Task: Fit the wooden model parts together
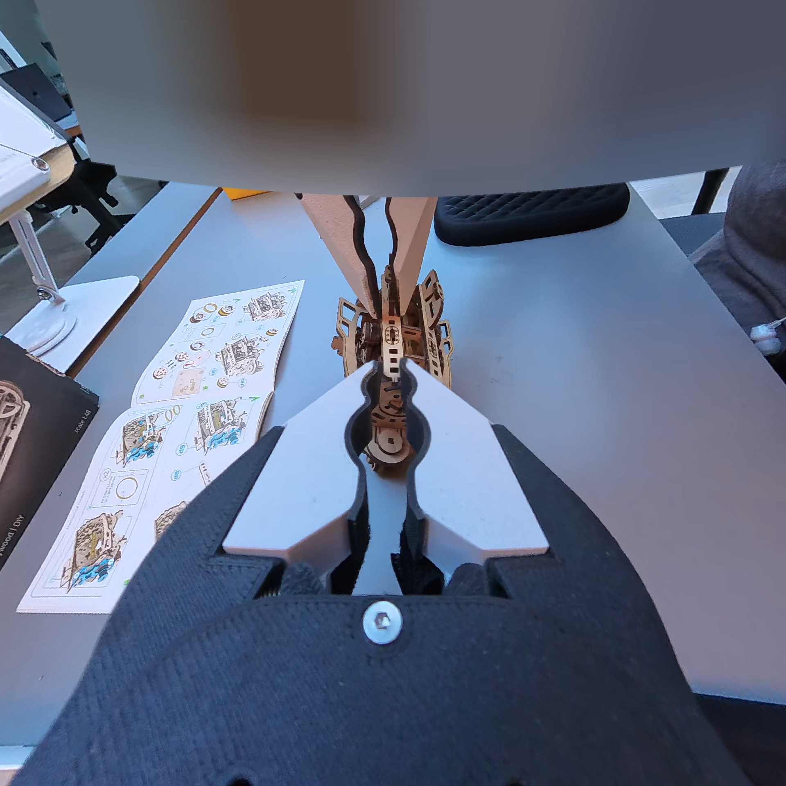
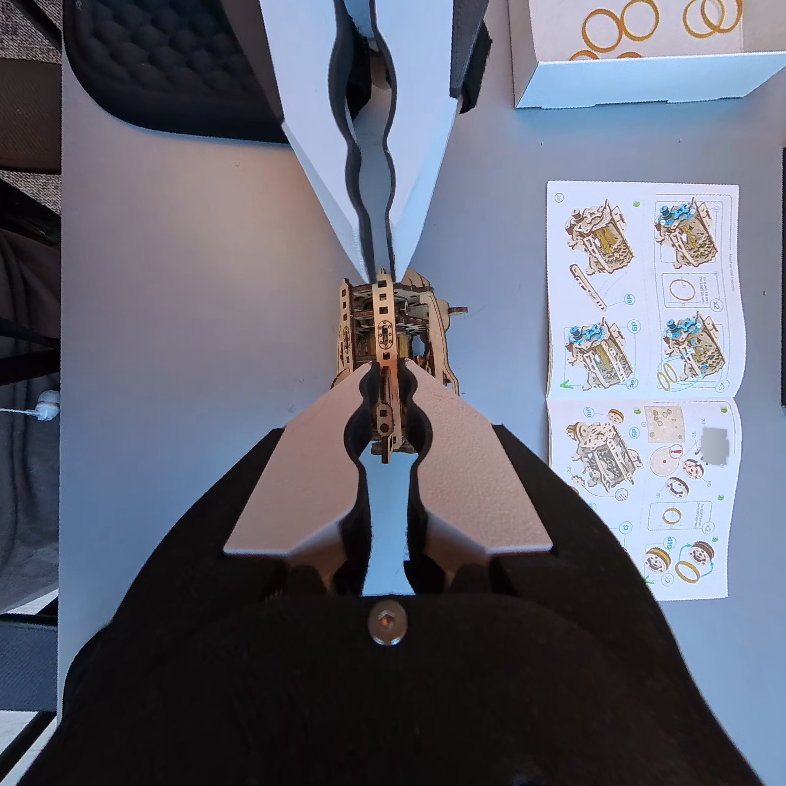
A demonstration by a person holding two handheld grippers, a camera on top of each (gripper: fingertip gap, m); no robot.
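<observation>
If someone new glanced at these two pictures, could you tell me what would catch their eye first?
The wooden model at the centre of the grey table, pinched from opposite ends by the left gripper and the right gripper. Next, the open instruction booklet beside it and the white box of yellow rubber bands.

Black ribbed claw body, white wavy-edged fingers, silver hex screw
</observation>
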